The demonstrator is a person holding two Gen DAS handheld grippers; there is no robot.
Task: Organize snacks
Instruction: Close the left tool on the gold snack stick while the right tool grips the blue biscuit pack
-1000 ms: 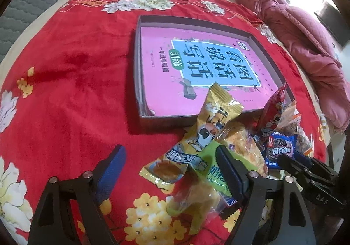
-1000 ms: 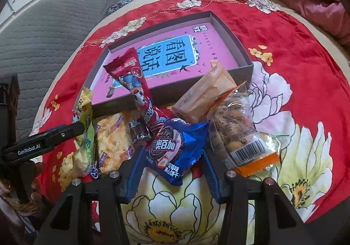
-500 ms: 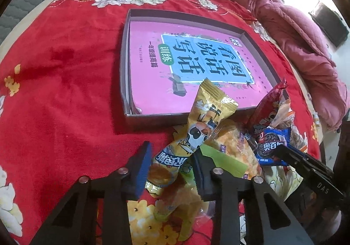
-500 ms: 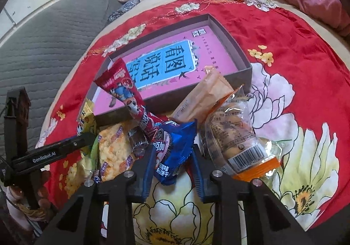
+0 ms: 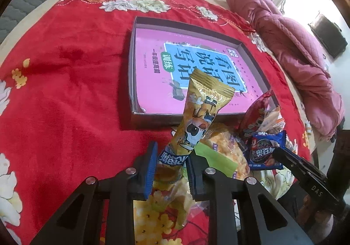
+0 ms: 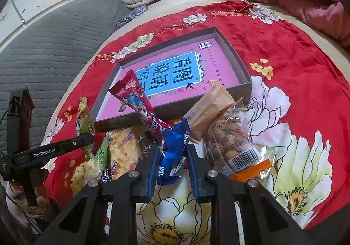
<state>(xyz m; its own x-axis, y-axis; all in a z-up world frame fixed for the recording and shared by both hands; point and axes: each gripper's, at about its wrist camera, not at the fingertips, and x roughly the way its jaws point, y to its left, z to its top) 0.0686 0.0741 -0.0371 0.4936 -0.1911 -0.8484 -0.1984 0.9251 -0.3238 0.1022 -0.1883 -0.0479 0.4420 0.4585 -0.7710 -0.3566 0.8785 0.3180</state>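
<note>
Left gripper (image 5: 171, 167) jaws pinch a glossy yellow snack packet (image 5: 198, 118) at lower centre. Right gripper (image 6: 171, 167) jaws pinch a crinkled blue cookie packet (image 6: 174, 150). A shallow cardboard box (image 5: 153, 117) sits behind, mid-frame.

A shallow box (image 6: 242, 69) sits on a bedspread (image 5: 65, 91) with a book (image 5: 196, 65) lying flat inside it. A heap of snack packets (image 6: 218, 133) lies against the box's near wall. A quilt (image 5: 295, 48) is bunched beyond the box, to its right.
</note>
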